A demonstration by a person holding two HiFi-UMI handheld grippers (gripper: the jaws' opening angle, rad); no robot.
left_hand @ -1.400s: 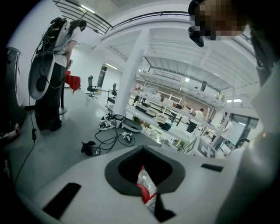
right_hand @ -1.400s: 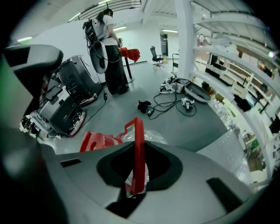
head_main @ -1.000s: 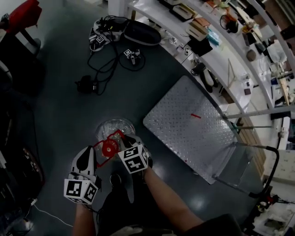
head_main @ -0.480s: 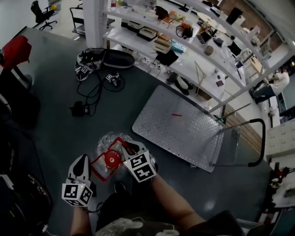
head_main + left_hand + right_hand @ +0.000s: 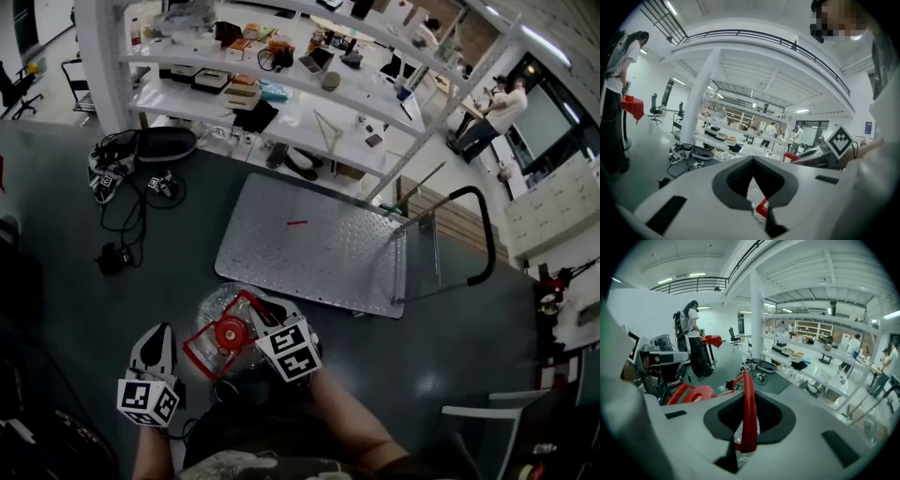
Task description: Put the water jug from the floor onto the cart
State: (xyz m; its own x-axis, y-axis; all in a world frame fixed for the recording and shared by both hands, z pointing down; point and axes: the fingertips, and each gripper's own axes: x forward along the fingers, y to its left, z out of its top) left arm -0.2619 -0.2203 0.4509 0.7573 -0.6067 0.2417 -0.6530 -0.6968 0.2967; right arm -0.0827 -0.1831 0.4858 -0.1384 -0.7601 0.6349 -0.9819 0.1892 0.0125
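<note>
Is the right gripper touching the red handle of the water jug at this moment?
Touching. In the right gripper view, the right gripper clamps the red handle between its jaws.

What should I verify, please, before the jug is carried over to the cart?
1. Right tongs shut on the red handle of the jug: ok.
2. Left tongs gripping the jug: cannot tell; clear plastic and something red show in their gap.
3. Red cap on the jug: ok.
4. Cart deck has room: ok; only a small red item lies on it.
5. Push handle stands at the cart's far end: ok.
</note>
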